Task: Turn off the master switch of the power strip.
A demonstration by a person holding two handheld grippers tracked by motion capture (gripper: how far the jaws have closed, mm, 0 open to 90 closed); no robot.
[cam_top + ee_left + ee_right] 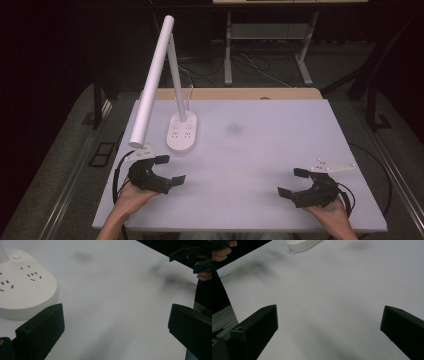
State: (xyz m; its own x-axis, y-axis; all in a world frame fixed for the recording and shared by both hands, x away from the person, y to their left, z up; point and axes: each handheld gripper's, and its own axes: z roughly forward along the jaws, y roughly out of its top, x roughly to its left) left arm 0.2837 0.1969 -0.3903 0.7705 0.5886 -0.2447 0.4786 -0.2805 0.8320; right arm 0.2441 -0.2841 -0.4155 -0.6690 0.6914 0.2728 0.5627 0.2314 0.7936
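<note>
The lamp base (182,131), a white oval with sockets, stands on the worktop (260,150) just beyond the left tool (166,172); the high view alone shows its tilted white lamp arm (152,80). The left gripper view shows the sockets close up. Both tools are released, jaws wide; the right tool (291,184) rests well apart from the base, nothing between.
</note>
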